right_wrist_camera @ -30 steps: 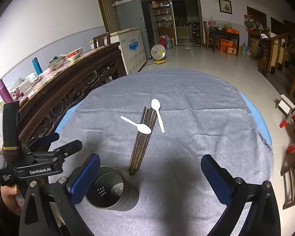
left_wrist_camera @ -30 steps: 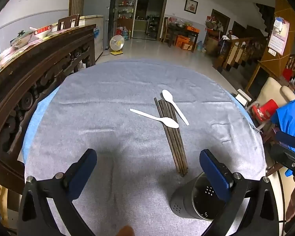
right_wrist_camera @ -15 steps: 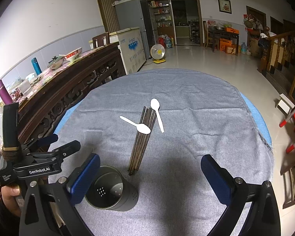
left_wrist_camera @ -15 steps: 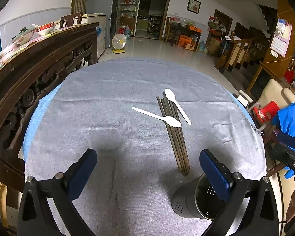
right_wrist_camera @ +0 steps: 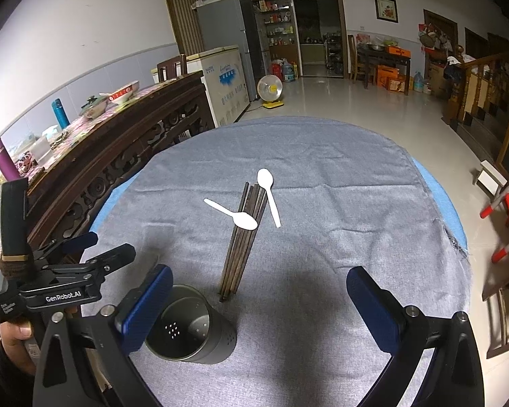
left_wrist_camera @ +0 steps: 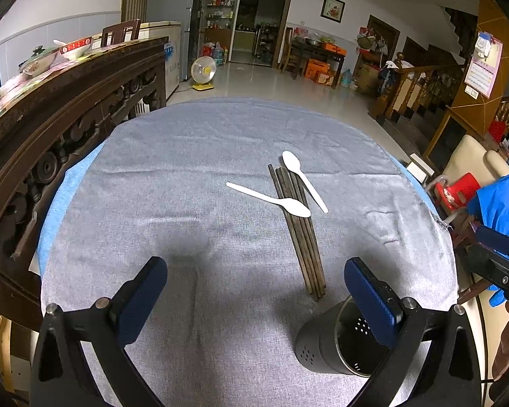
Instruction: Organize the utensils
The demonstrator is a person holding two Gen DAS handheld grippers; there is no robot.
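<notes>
Both the left gripper [left_wrist_camera: 254, 300] and right gripper [right_wrist_camera: 258, 303] have jaws wide open, empty. Risk: the white plastic spoon [left_wrist_camera: 269, 200] lying across the dark wooden chopsticks [left_wrist_camera: 298, 227] may roll off; the perforated metal holder [left_wrist_camera: 336, 342] at 5 o'clock may tip.

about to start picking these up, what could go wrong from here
1. One white spoon lies with its bowl on the chopsticks; lifting the bundle first would likely flip or fling it.
2. The chopsticks lie flat and packed together, so open fingers may catch only some and scatter the rest.
3. The holder is upright, empty and close to both grippers; a bump could tip it.
</notes>
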